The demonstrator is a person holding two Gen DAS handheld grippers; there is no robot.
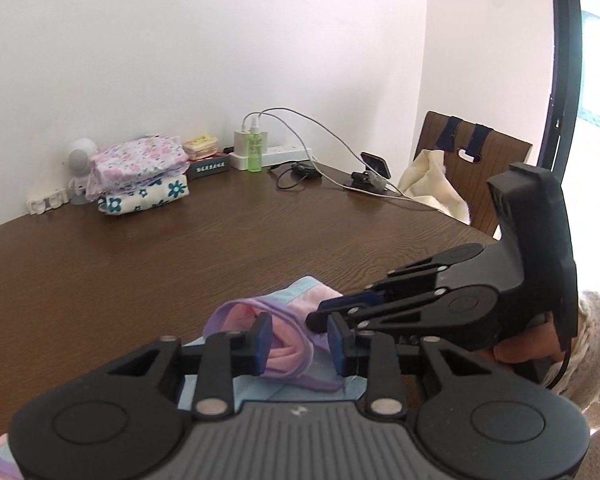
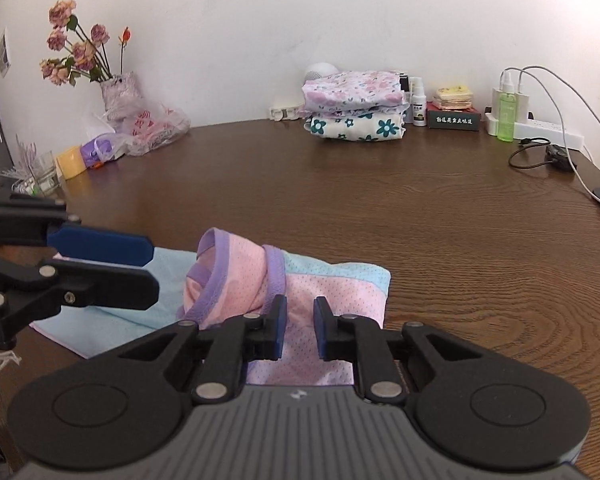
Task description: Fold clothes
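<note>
Garment in hand: a small pink, pale-blue and lilac-trimmed mesh garment (image 2: 300,292) lies on the brown table (image 2: 420,208), at the near edge, well apart from the folded stack (image 2: 356,108) at the wall.

Work done: the folded stack holds two flowered pieces, one on the other, squared off; these look finished. The mesh garment is judged partly folded: its pale-blue part lies flat, while the pink part with the lilac band stands bunched up on top of it.

Work left: by judgement, the bunched pink part has to be laid flat and the piece closed into a compact fold, then carried across to the folded stack.

Long axis: in the right wrist view the garment runs left to right across the table, roughly parallel to the front face of the folded stack. The lilac-edged opening points up and toward the far-left side; the flat striped end lies to the right.

Left gripper (image 1: 300,344): jaws part-way apart, straddling the rolled pink fold; the pads do not visibly press on it, so it reads as released.

Right gripper (image 2: 300,328): jaws narrowly apart above the flat pink cloth, nothing pinched between them.

Relation of the two: the grippers sit close together at the garment, far from the folded stack; the left gripper's blue fingers (image 2: 100,244) reach in from the left.
</note>
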